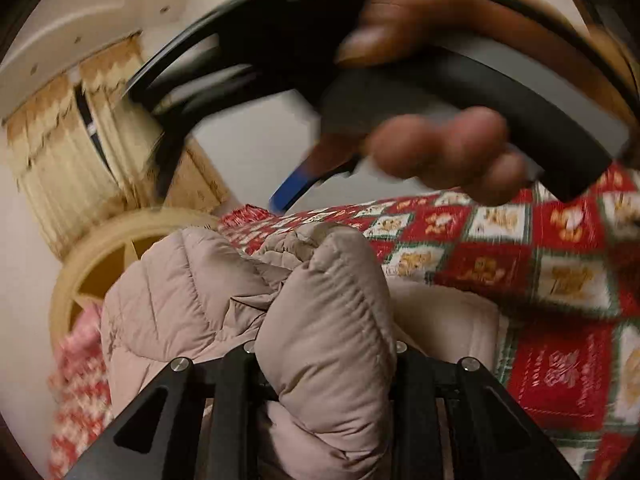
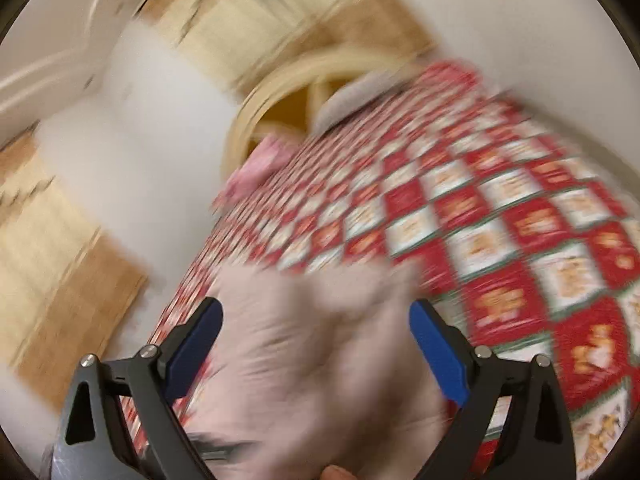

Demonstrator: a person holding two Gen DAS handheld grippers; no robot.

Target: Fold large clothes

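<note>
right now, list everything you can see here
jacket: one, beige, puffy, on the bed, a fold of it clamped by the left gripper
quilt: one, red, white and green checks, covering the bed
headboard: one, cream, curved, at the bed's far end
pink item: one, by the headboard, too blurred to name
curtains: cream and tan, on the wall
left gripper: black, shut on the jacket
right gripper: black with blue fingers, open over the jacket
hand: one, holding the right gripper's handle
</note>
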